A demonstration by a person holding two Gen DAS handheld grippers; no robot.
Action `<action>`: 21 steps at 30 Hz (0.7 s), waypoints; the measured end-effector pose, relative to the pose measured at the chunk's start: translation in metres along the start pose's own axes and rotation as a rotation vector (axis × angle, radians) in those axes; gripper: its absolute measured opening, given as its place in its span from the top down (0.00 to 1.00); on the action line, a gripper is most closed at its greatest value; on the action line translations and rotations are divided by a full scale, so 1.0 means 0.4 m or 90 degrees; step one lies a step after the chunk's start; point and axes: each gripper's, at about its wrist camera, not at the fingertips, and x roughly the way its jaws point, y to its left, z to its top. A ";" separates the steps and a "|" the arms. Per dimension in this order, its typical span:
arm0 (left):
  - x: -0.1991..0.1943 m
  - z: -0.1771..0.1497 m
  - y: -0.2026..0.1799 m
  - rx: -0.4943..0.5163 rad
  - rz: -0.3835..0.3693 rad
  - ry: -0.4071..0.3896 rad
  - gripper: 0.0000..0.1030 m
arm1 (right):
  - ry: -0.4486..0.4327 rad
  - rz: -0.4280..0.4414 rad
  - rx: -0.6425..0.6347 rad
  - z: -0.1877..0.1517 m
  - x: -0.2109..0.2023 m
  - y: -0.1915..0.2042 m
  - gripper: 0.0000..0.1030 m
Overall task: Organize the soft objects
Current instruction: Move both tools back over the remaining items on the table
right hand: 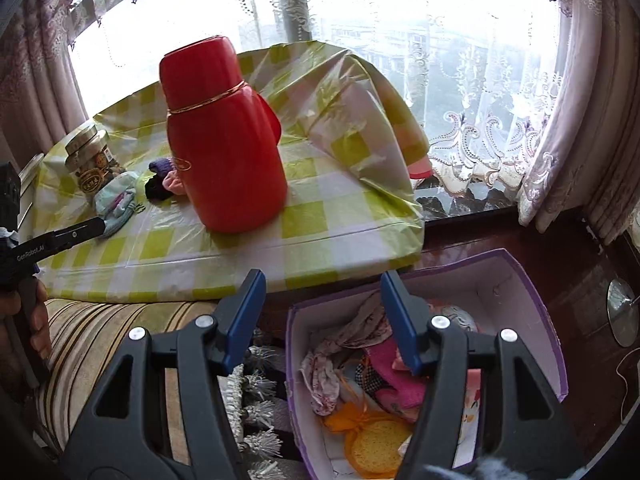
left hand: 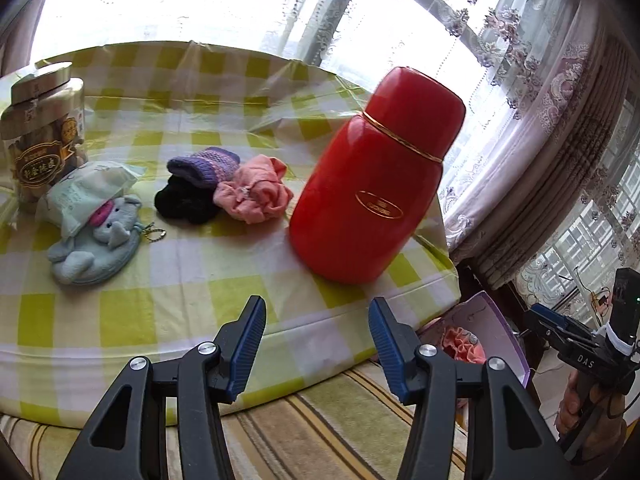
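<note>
On the green-checked table lie a pink cloth (left hand: 256, 192), a purple knitted piece (left hand: 204, 166) on top of a black one (left hand: 182, 202), and a blue elephant plush pouch (left hand: 96, 248). My left gripper (left hand: 317, 304) hovers over the table's near edge, open, with nothing between its fingers. Down beside the table stands a purple box (right hand: 460, 262) holding a pink cloth (right hand: 394, 376), a floral cloth (right hand: 332, 376) and a yellow sponge (right hand: 376, 440). My right gripper (right hand: 323, 280) hangs open and empty above the box's left rim.
A tall red thermos (left hand: 372, 184) stands near the table's right front corner, close to the pink cloth. A jar (left hand: 40, 136) and a wipes pack (left hand: 88, 196) sit at the left. A striped cushion (left hand: 320, 432) lies below the table edge. Curtains hang behind.
</note>
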 end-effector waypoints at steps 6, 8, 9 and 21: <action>-0.040 0.040 0.106 -0.028 0.040 -0.032 0.47 | 0.017 0.045 -0.044 0.004 0.028 0.109 0.38; -0.053 0.055 0.140 -0.028 0.054 -0.042 0.47 | 0.021 0.057 -0.059 0.006 0.036 0.143 0.38; -0.058 0.065 0.156 -0.026 0.062 -0.047 0.47 | 0.024 0.063 -0.065 0.006 0.040 0.158 0.38; -0.072 0.183 0.380 0.000 0.110 -0.113 0.38 | 0.036 0.116 -0.114 0.027 0.092 0.311 0.38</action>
